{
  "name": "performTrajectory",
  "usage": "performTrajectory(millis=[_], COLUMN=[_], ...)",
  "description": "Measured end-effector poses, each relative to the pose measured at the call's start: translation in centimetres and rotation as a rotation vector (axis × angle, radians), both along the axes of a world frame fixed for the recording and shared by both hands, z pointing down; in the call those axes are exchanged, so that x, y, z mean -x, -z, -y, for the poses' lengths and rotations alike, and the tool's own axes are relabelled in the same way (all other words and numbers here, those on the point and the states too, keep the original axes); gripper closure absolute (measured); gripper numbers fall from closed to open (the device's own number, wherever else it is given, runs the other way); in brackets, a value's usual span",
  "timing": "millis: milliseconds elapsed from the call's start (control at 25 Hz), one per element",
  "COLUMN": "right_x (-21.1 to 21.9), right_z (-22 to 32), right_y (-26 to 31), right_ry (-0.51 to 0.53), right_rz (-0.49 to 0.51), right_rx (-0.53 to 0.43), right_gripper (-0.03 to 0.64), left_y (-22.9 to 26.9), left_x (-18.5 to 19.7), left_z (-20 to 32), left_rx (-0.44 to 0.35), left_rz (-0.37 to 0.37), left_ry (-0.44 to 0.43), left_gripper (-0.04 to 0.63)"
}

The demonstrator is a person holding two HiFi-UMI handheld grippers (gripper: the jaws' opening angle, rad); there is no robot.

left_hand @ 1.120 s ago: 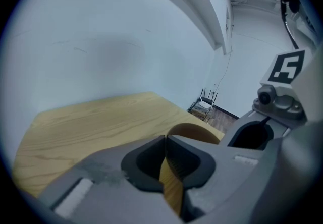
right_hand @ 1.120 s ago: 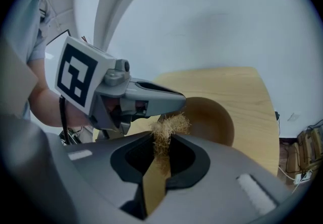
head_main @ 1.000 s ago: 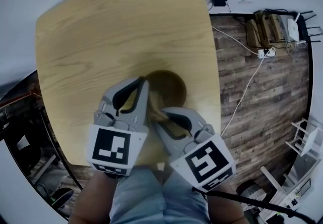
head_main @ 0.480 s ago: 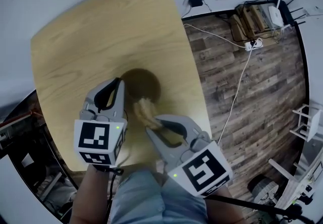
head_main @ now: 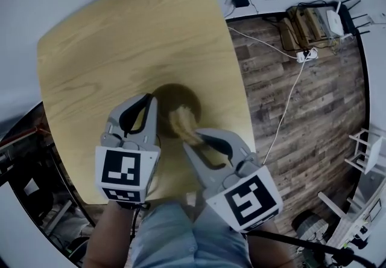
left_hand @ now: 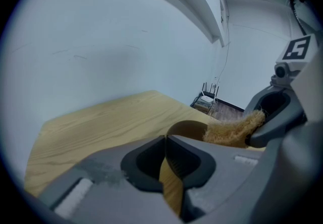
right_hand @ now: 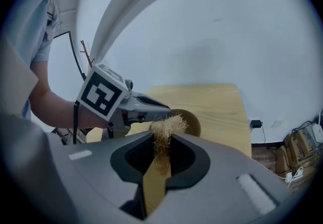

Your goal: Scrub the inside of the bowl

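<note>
A dark brown wooden bowl [head_main: 174,99] stands on the light wooden table [head_main: 108,37], near its front right part. My left gripper [head_main: 152,104] is shut on the bowl's left rim, and that rim [left_hand: 187,126] shows just past its tips [left_hand: 165,140]. My right gripper [head_main: 188,138] is shut on a tan fibrous scrubber [head_main: 181,122], whose tuft lies over the bowl's near inner side. In the right gripper view the scrubber [right_hand: 166,126] sticks out from between the closed jaws [right_hand: 161,143], with the bowl [right_hand: 193,122] behind it.
The table's right edge [head_main: 238,86] runs close beside the bowl, with dark plank floor [head_main: 301,110] beyond it. A white cable [head_main: 283,110], a power strip and a router [head_main: 335,22] lie on the floor at the top right. The person's knees [head_main: 175,236] are below the table's front edge.
The scrubber in the right gripper has shifted along the bowl's near side and a little farther in over the bowl. The left gripper has kept its hold on the rim.
</note>
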State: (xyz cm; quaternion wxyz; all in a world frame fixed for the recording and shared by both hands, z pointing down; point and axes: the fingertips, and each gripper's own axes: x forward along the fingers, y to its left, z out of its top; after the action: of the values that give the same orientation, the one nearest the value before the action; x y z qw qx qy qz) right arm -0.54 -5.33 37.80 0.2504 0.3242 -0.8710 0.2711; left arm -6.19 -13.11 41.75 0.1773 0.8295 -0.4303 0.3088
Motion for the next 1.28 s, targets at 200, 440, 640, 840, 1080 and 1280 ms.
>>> performTrajectory(millis=[200, 440, 640, 840, 1080, 1280], right_x=[0.2, 0.5, 0.8, 1.9, 2.9, 2.3], right_z=[2.3, 4.5, 4.1, 2.6, 0.7, -0.5], right_y=[-1.4, -3.2, -4.3, -4.1, -2.4, -0.7], right_ry=[0.022, 0.050, 0.050, 0.044, 0.048, 0.032], right_rz=[-0.060, -0.140, -0.135, -0.023, 0.090, 0.139], right_rx=[-0.011, -0.029, 0.034, 0.118, 0.149, 0.131], right_gripper=[0.560, 0.560, 0.560, 0.560, 0.560, 0.560], left_y=[-0.5, -0.9, -0.3, -0.8, -1.3, -1.3], left_x=[0.0, 0.2, 0.4, 0.7, 0.8, 0.7], left_z=[0.1, 0.4, 1.1, 1.2, 1.4, 1.3], left_rx=[0.034, 0.075, 0.050, 0.047, 0.030, -0.008], left_rz=[-0.023, -0.072, -0.089, -0.079, -0.044, -0.013], left_ry=[0.005, 0.036, 0.053, 0.059, 0.047, 0.025], left_gripper=[0.558, 0.558, 0.558, 0.558, 0.555, 0.552])
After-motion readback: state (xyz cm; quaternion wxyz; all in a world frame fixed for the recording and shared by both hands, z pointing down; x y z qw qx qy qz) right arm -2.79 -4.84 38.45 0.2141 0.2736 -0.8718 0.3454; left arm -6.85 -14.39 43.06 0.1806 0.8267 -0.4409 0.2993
